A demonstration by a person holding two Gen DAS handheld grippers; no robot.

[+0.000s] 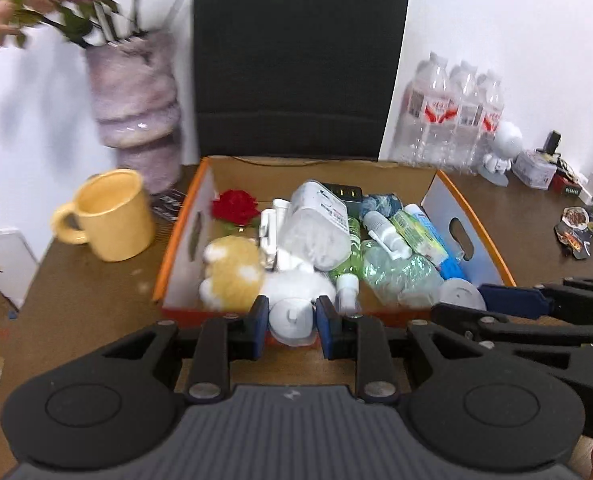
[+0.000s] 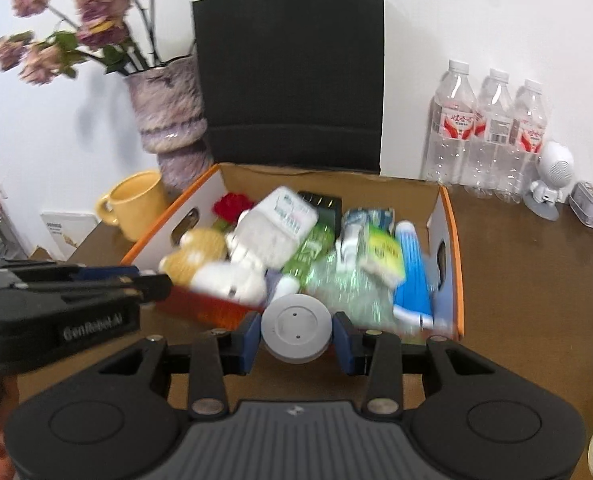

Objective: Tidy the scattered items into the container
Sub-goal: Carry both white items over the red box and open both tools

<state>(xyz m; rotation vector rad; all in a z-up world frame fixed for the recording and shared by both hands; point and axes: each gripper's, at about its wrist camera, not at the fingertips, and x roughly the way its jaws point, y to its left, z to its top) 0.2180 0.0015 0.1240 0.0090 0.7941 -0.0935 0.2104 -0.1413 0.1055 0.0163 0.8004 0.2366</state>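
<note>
An orange-rimmed cardboard box (image 1: pixel 472 220) (image 2: pixel 452 240) stands on the brown table, crammed with plush toys (image 1: pixel 232 272), a red rose (image 1: pixel 234 205), a cotton-swab tub (image 1: pixel 316 224), green bottles and a blue tube (image 2: pixel 412 276). My left gripper (image 1: pixel 292 318) is shut on a small white round piece (image 1: pixel 291 319) just in front of the box's near wall. My right gripper (image 2: pixel 296 330) is shut on a round grey-white disc (image 2: pixel 295 326) at the box's near right corner. The two grippers are side by side: the right one (image 1: pixel 496 300) shows in the left wrist view, the left one (image 2: pixel 152 280) in the right wrist view.
A yellow mug (image 1: pixel 108 216) and a purple vase of dried flowers (image 1: pixel 136 100) stand left of the box. A black bag (image 1: pixel 296 60) leans on the wall behind it. Three water bottles (image 2: pixel 492 128), a white figurine (image 2: pixel 552 176), a tin (image 2: pixel 592 208) and small clutter sit to the right.
</note>
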